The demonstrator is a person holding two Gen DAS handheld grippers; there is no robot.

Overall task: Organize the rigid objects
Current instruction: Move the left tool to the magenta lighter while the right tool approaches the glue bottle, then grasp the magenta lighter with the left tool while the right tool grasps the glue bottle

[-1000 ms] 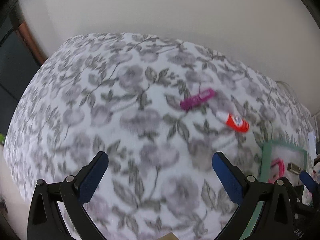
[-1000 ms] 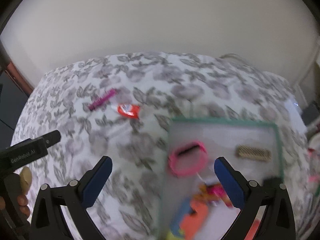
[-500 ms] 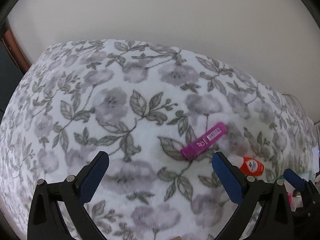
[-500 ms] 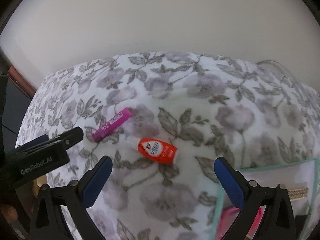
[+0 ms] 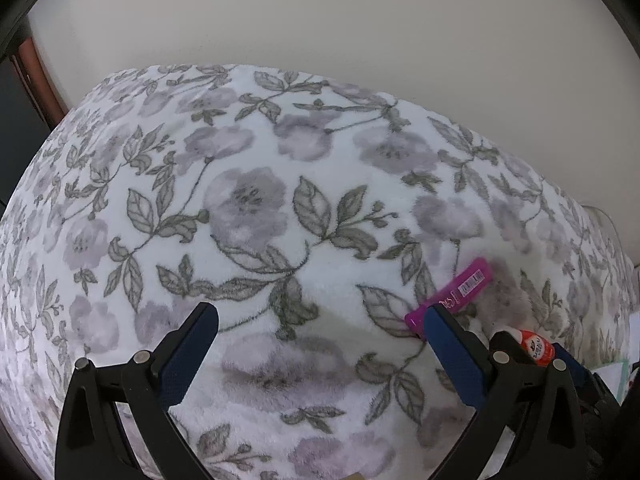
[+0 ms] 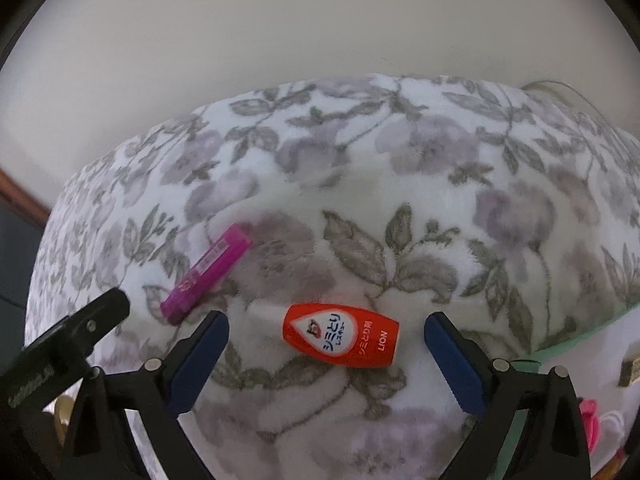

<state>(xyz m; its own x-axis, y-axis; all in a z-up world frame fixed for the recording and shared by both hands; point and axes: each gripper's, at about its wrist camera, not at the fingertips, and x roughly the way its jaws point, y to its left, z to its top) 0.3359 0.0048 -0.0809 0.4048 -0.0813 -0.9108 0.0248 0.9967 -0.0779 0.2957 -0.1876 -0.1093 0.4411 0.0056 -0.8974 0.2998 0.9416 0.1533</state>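
Observation:
A small red bottle [image 6: 342, 336] with white label lies on its side on the floral blanket, right between the tips of my open right gripper [image 6: 326, 330], which holds nothing. A magenta tube [image 6: 207, 274] lies to its upper left. In the left wrist view the magenta tube [image 5: 460, 290] lies just beyond the right fingertip of my open, empty left gripper [image 5: 320, 320], and the red bottle [image 5: 536, 348] peeks out behind that finger.
A green-rimmed tray [image 6: 568, 344] lies at the right, with a tan block [image 6: 630, 372] and pink items [image 6: 590, 420] in it. The left gripper's body [image 6: 60, 356] shows at lower left of the right wrist view. A pale wall stands behind the blanket.
Both grippers have moved forward and down towards the blanket. The red bottle now lies between the right gripper's fingertips; the magenta tube is now at the left gripper's right fingertip.

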